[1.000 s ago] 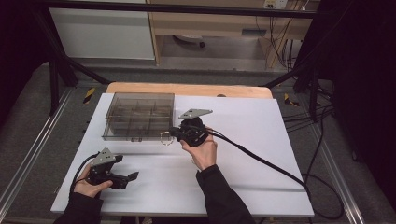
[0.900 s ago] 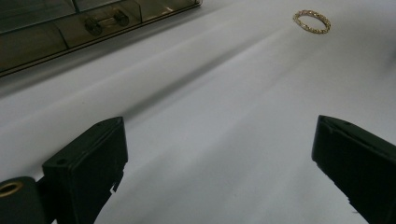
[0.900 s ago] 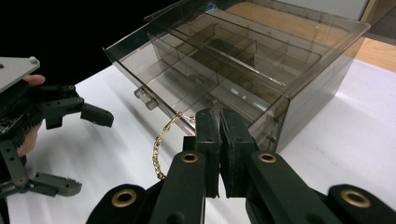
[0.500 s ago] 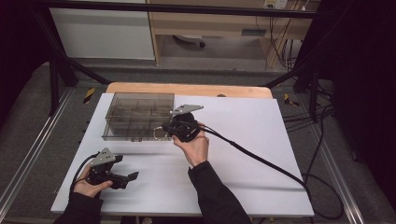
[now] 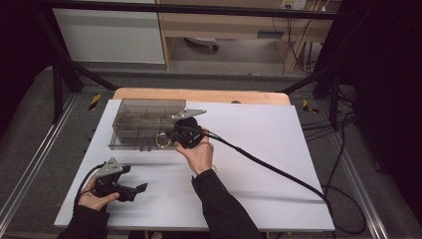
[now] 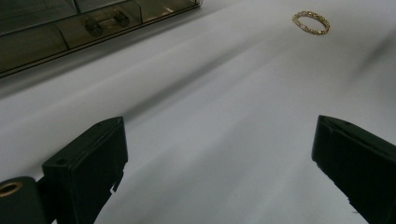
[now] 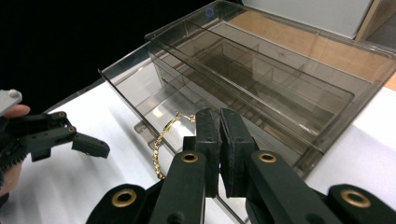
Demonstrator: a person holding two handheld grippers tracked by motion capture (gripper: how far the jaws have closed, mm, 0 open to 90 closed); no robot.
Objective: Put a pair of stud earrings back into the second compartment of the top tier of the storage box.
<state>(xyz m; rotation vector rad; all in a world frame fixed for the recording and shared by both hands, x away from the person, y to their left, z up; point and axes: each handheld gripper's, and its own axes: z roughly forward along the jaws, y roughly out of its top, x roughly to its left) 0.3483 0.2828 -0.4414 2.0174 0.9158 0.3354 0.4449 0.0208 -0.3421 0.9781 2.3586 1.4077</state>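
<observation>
Since a second ago my right gripper [image 5: 168, 135] has been sliding toward the tabletop's far left corner, from just off the organizer box's near right corner to over its near edge; my left gripper [image 5: 130, 189] has been staying put by the near left corner. Counting: two grippers, one box, and chain loops. I am seeing one loop hanging from my right jaws and one lying flat on the sheet in the left gripper view; whether they are the same piece I cannot tell. My right jaws are pressing together on the gold chain bracelet [image 7: 164, 136], which is dangling at the front of the smoky clear plastic organizer box [image 5: 144, 119], a shallow rectangle split by thin dividers into many compartments. The bracelet is fine-linked, bright and ring-shaped. My left jaws are standing wide apart with nothing between them, blocky matte black pads over the white sheet [image 5: 278, 149], which is smooth and covers a pale wooden tabletop [image 5: 199, 94]. A gold chain loop [image 6: 311, 22] is lying beyond them.
</observation>
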